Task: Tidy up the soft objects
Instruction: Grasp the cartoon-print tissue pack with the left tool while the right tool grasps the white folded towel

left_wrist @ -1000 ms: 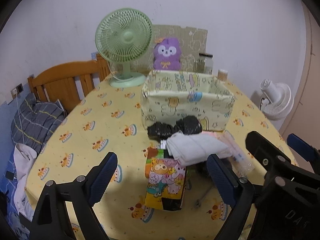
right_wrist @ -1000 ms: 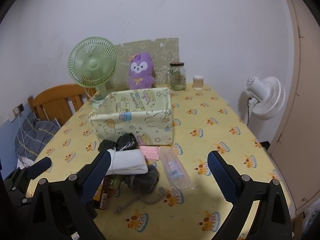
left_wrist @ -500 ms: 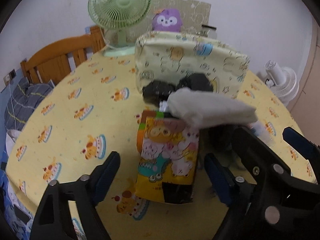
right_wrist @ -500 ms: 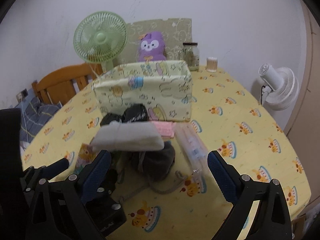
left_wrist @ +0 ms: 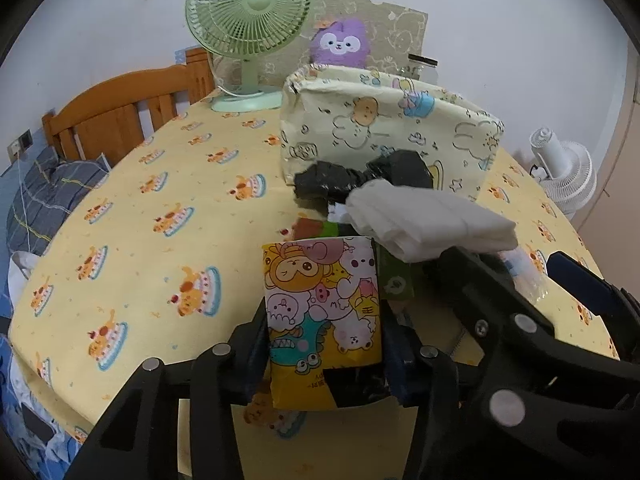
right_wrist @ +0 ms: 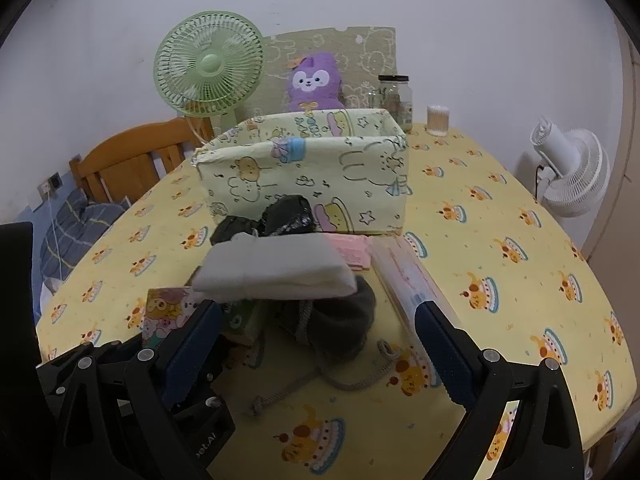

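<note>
A pile of soft items lies in front of a pale fabric storage box (left_wrist: 392, 136) (right_wrist: 304, 176). My left gripper (left_wrist: 324, 344) is shut on a cartoon-printed pack (left_wrist: 322, 312), also seen in the right wrist view (right_wrist: 164, 308). A folded white cloth (left_wrist: 428, 220) (right_wrist: 276, 272) lies on top of the pile. Black bundles (left_wrist: 360, 178) (right_wrist: 280, 218) sit against the box. A dark grey drawstring pouch (right_wrist: 340, 324) lies under the cloth. My right gripper (right_wrist: 320, 348) is open, its jaws either side of the pouch.
A green desk fan (right_wrist: 210, 70), a purple plush (right_wrist: 316, 82), a glass jar (right_wrist: 396, 100) and a small cup (right_wrist: 438, 120) stand behind the box. A clear plastic pack (right_wrist: 404, 280) and pink item (right_wrist: 352, 250) lie right of the pile. A white fan (right_wrist: 572, 172) stands beyond the table's right edge.
My left gripper moved forward and closed on the cartoon pack. My right gripper moved in toward the pile and stayed open.
</note>
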`<state>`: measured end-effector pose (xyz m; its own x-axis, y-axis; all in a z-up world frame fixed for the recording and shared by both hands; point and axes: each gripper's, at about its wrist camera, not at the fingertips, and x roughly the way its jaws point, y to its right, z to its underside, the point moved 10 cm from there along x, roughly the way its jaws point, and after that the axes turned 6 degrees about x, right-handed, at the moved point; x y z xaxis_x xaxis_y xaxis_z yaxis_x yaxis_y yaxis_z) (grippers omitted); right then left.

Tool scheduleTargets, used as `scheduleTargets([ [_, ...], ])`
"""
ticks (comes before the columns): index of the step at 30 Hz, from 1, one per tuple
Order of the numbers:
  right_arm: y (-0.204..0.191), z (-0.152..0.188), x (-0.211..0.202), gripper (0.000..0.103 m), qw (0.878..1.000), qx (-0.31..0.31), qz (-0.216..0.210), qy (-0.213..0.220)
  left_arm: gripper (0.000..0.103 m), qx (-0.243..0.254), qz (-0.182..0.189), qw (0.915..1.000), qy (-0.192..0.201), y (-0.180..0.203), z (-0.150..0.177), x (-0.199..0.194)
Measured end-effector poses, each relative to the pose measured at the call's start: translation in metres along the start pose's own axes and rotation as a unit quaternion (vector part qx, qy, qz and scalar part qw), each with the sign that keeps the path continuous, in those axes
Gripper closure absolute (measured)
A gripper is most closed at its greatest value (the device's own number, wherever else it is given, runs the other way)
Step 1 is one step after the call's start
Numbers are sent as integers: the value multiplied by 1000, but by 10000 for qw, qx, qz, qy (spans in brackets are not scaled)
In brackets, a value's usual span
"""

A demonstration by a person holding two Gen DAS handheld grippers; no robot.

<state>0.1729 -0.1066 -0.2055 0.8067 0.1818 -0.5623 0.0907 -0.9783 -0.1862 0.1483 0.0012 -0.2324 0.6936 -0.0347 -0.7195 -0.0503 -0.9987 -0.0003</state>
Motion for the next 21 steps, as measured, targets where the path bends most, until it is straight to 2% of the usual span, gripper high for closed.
scheduleTargets([
  [10, -19, -24, 6, 4, 9999, -65, -62, 85, 54, 88, -172, 9998, 91, -17, -26, 1],
  [21, -25, -27, 41, 4, 9998, -65, 32, -197, 54, 361, -151, 9992, -42, -22, -32, 22],
])
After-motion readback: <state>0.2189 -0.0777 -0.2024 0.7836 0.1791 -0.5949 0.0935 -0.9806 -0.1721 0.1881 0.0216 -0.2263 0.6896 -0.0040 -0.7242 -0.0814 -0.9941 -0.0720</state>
